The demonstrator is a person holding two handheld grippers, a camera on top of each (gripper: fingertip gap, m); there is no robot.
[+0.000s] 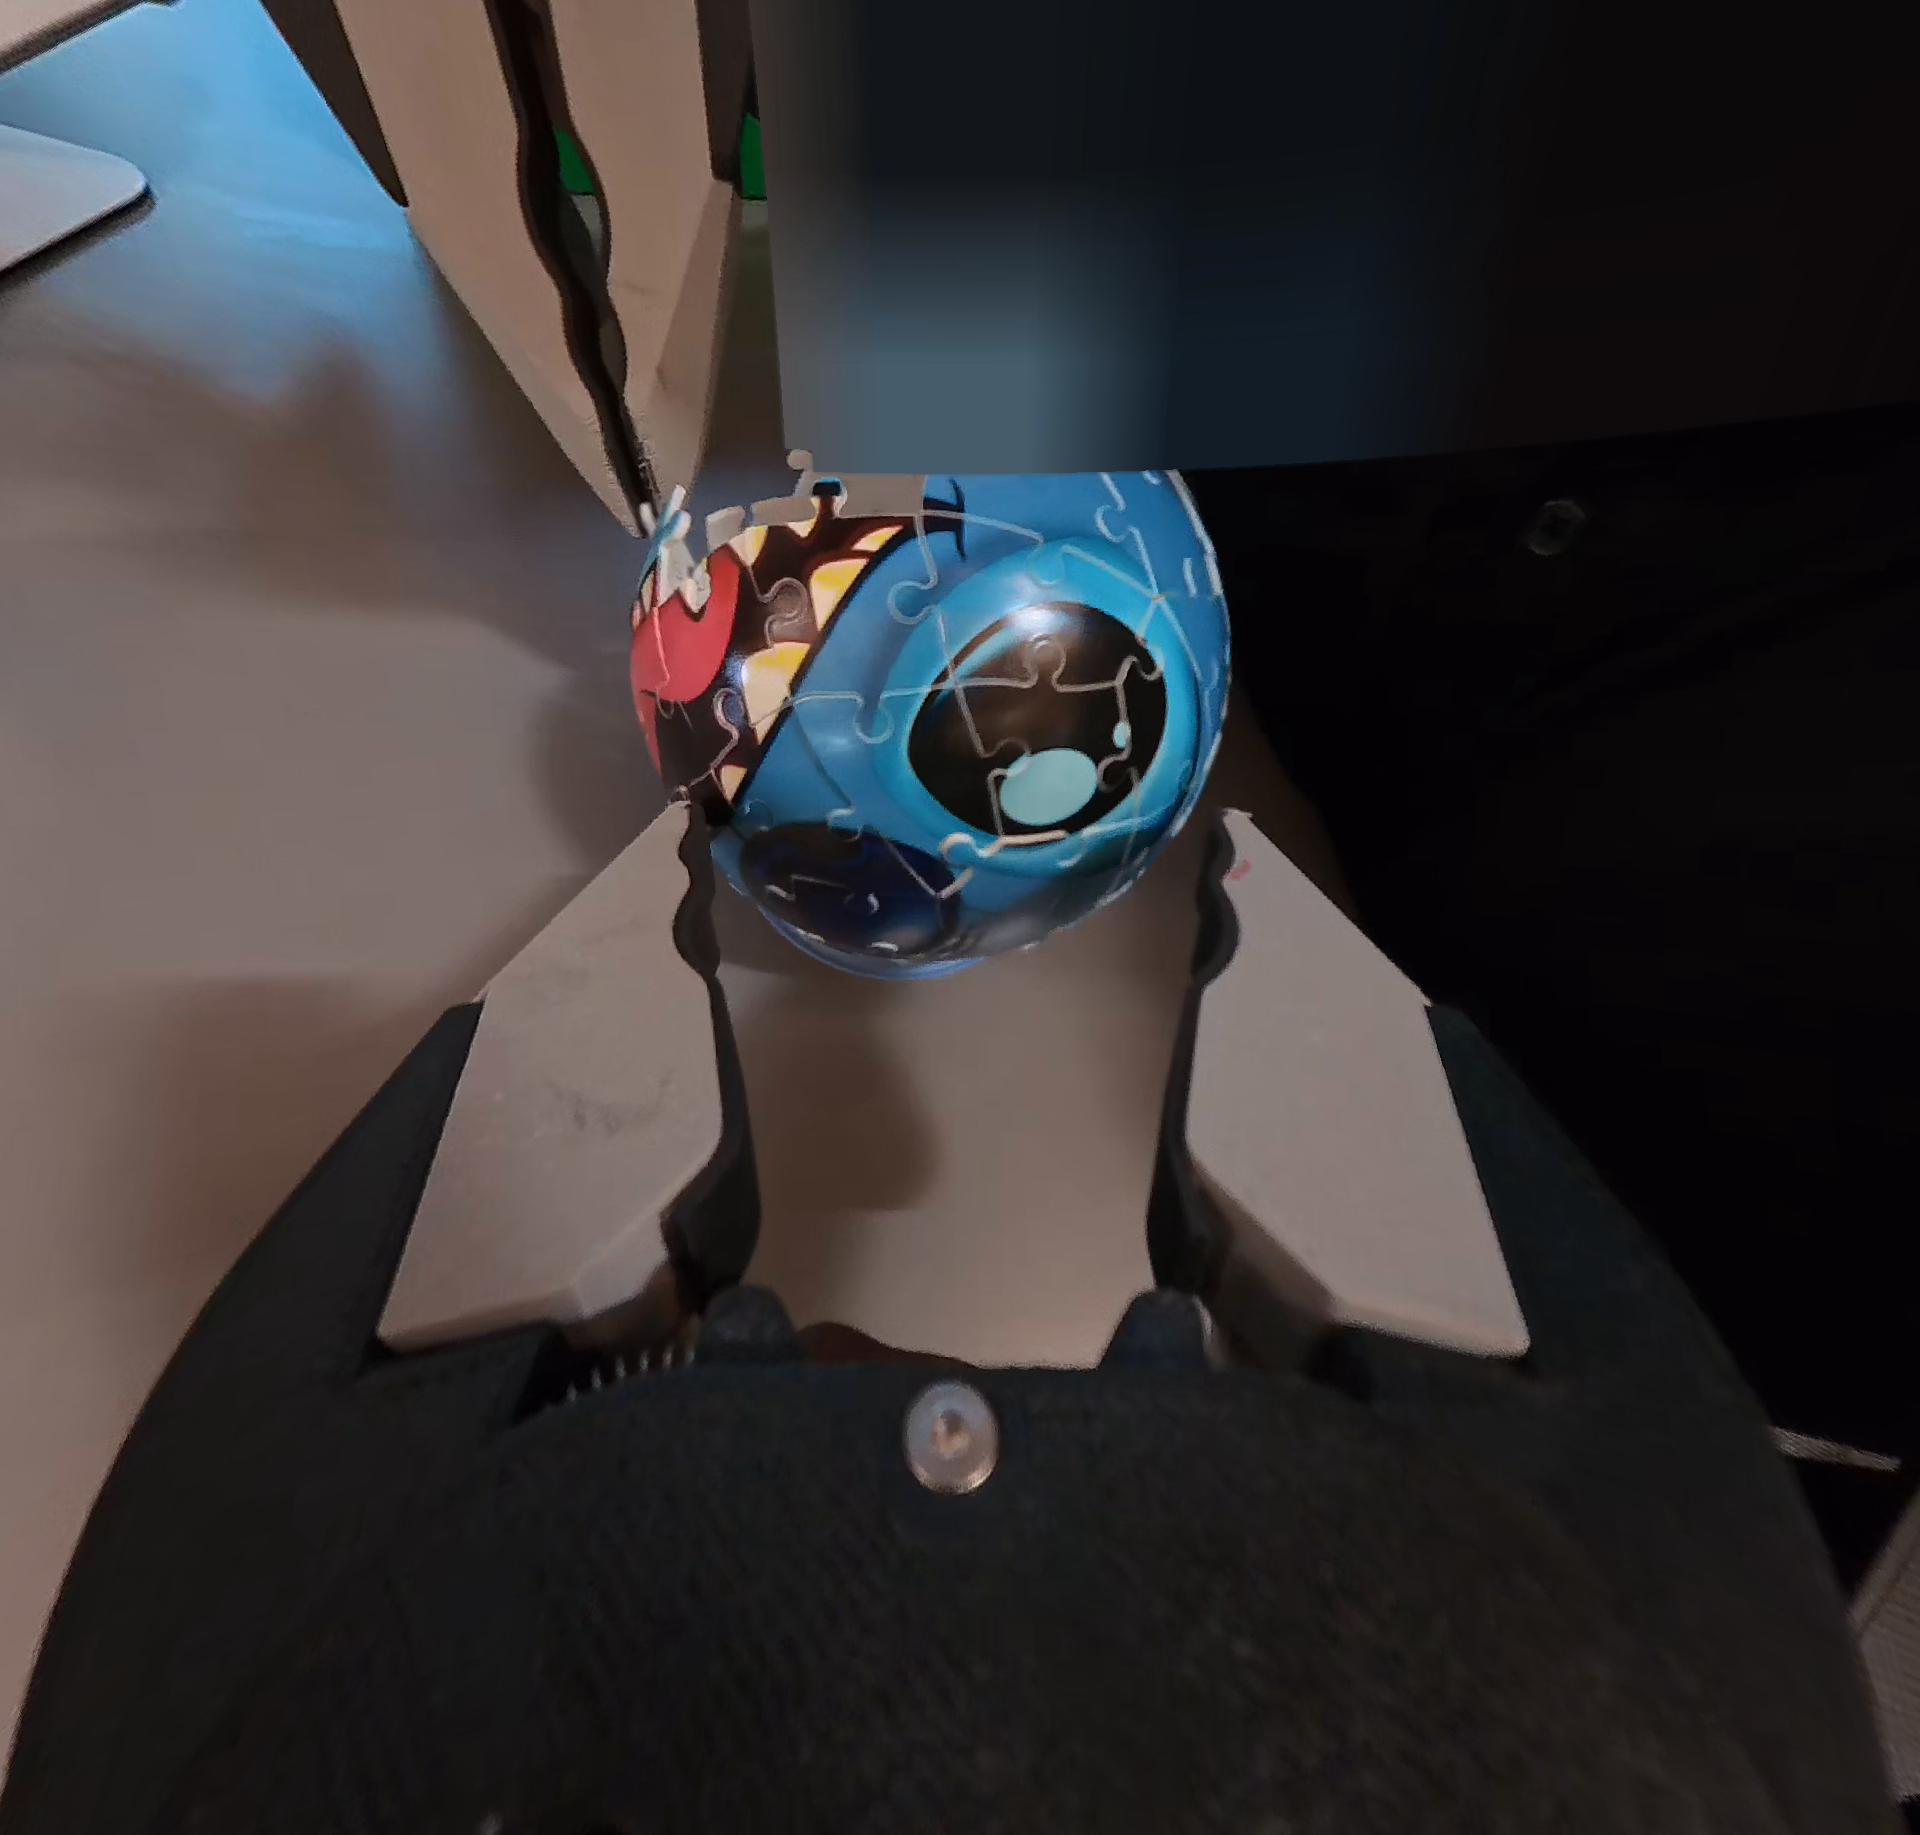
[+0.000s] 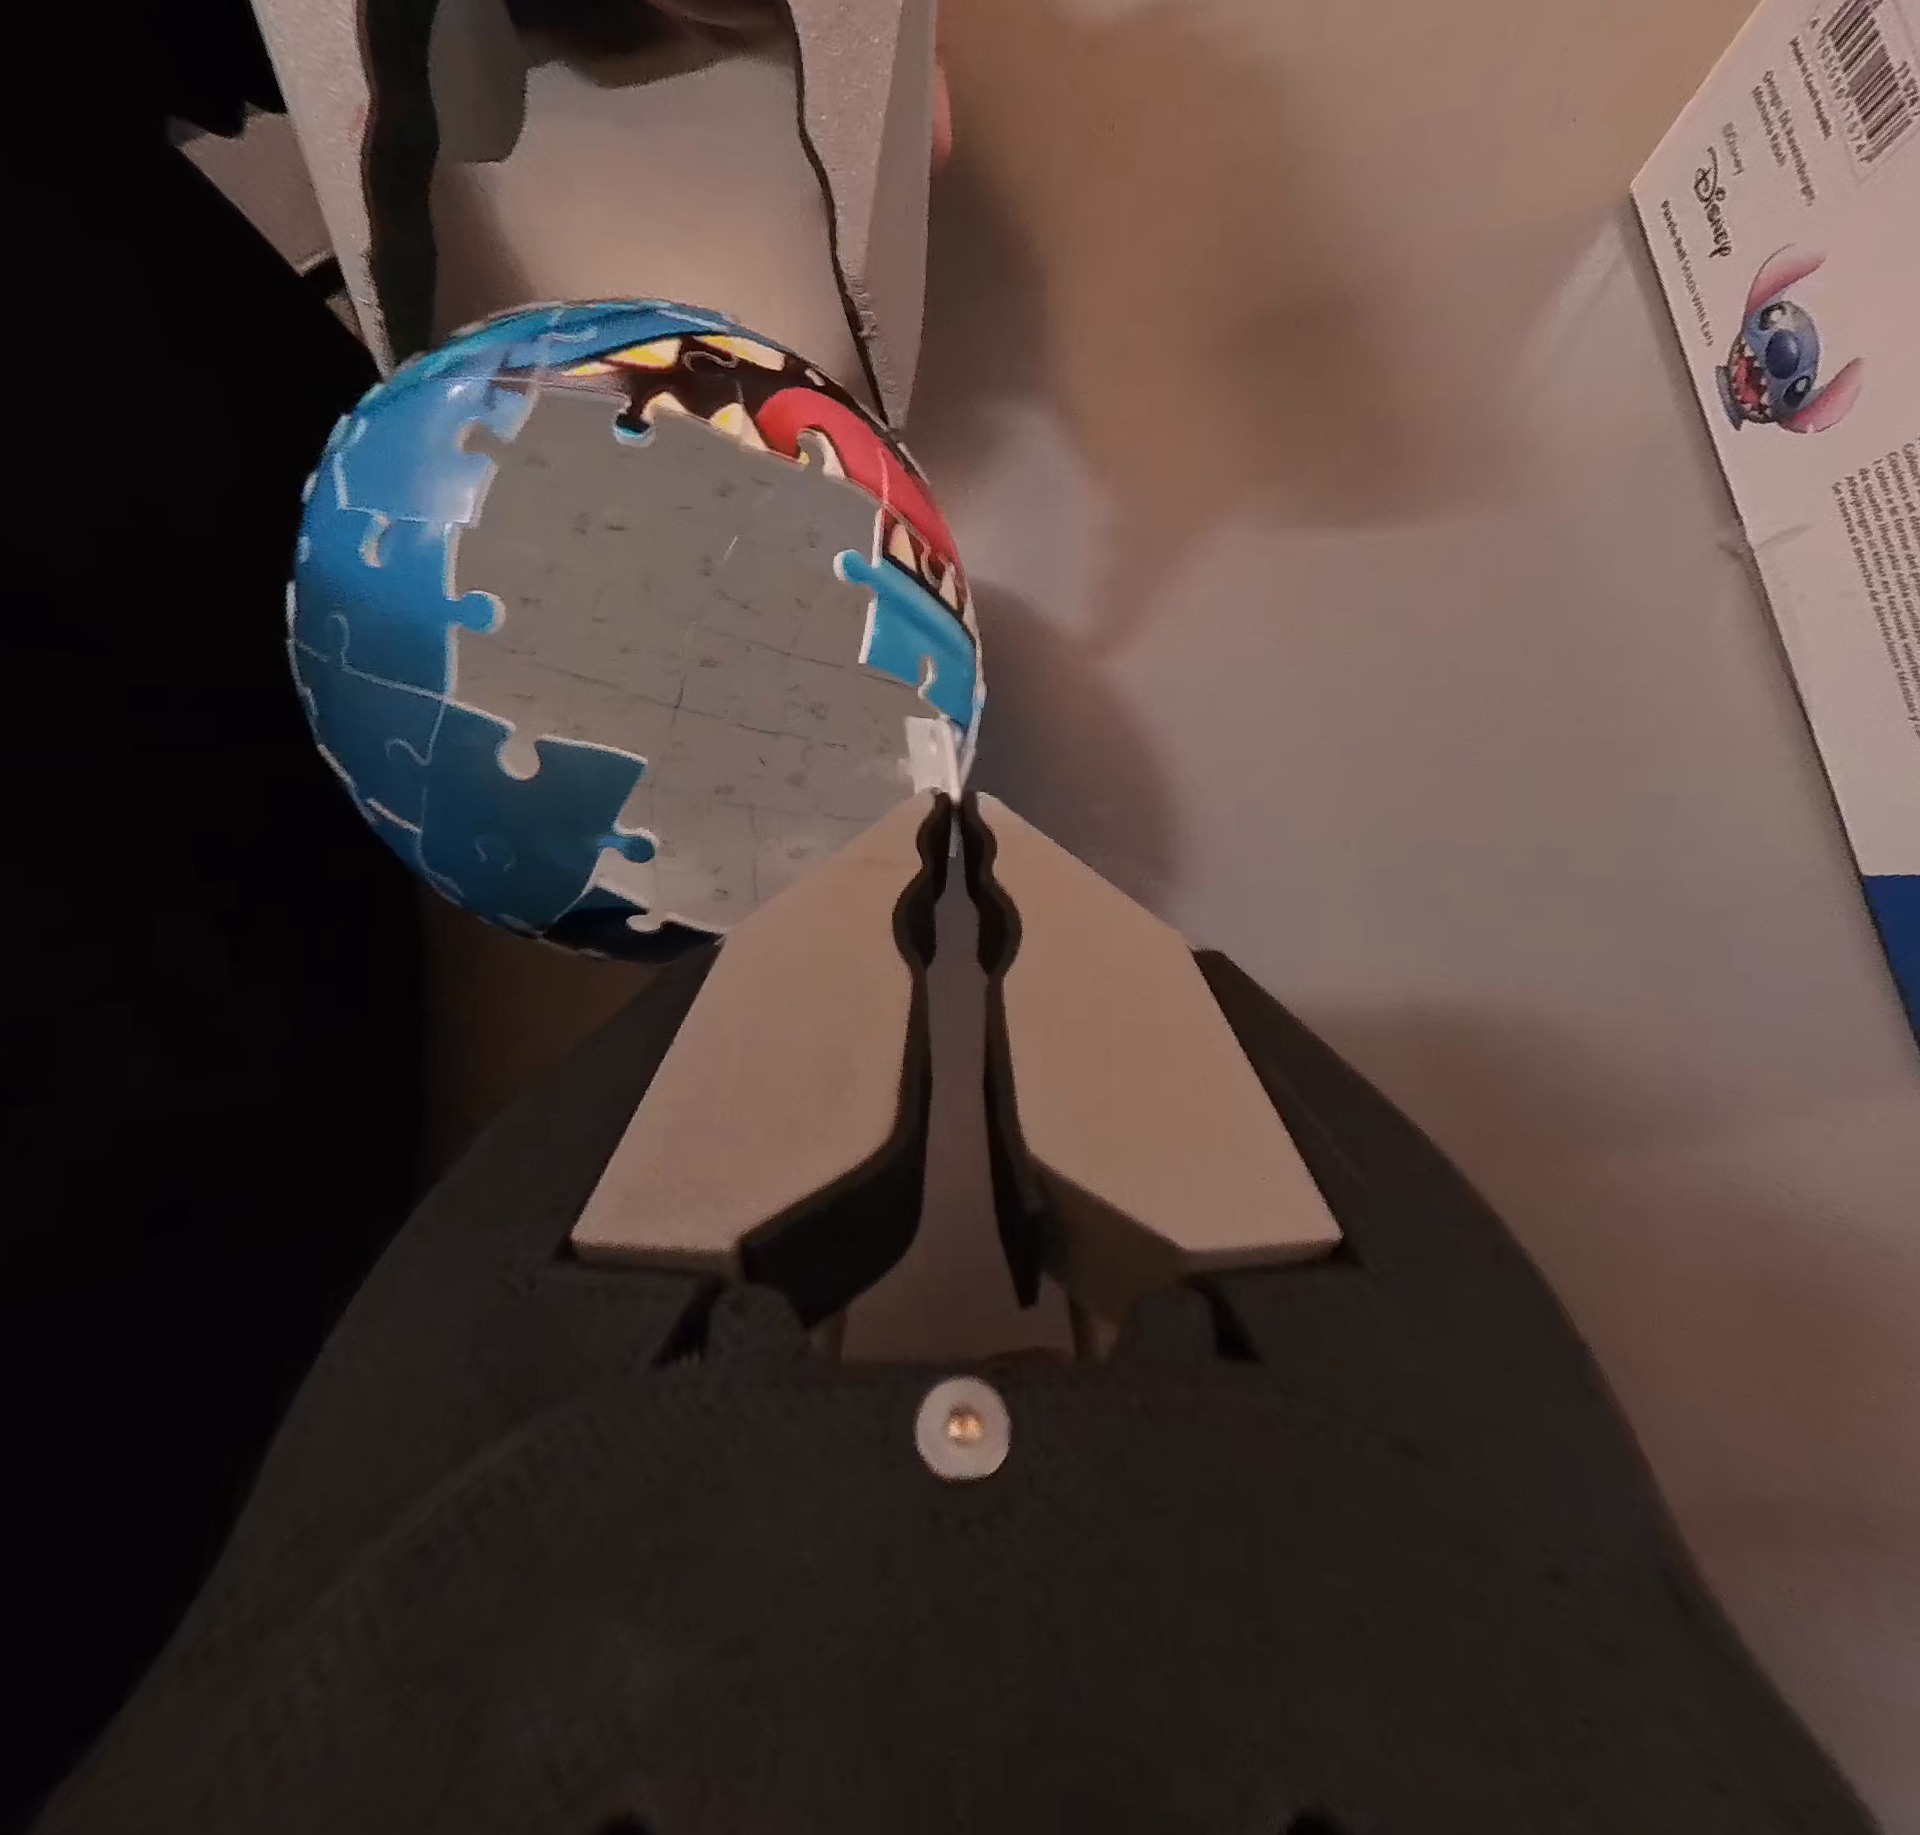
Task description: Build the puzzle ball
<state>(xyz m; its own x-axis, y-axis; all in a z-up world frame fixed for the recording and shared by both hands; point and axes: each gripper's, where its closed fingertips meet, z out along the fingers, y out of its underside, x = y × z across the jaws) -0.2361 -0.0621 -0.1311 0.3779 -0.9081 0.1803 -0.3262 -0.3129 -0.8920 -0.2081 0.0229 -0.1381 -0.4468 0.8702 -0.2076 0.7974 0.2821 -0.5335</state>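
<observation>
The puzzle ball [image 1: 935, 715] is blue with a big black eye and a red, toothy mouth. My left gripper [image 1: 956, 819] is shut on it, with one finger on each side, and holds it above the table. In the right wrist view the ball [image 2: 623, 632] has a large gap that shows its grey inside. My right gripper [image 2: 951, 798] is shut on a small puzzle piece [image 2: 930, 757] at the edge of that gap. In the left wrist view the right gripper [image 1: 649, 518] comes in from the top left and touches the ball's upper left rim.
The beige table [image 2: 1351, 642] lies under both grippers. A white printed box [image 2: 1818, 435] with a barcode lies at the right. A grey flat base [image 1: 52, 185] sits at the far left. The area to the right of the ball is dark.
</observation>
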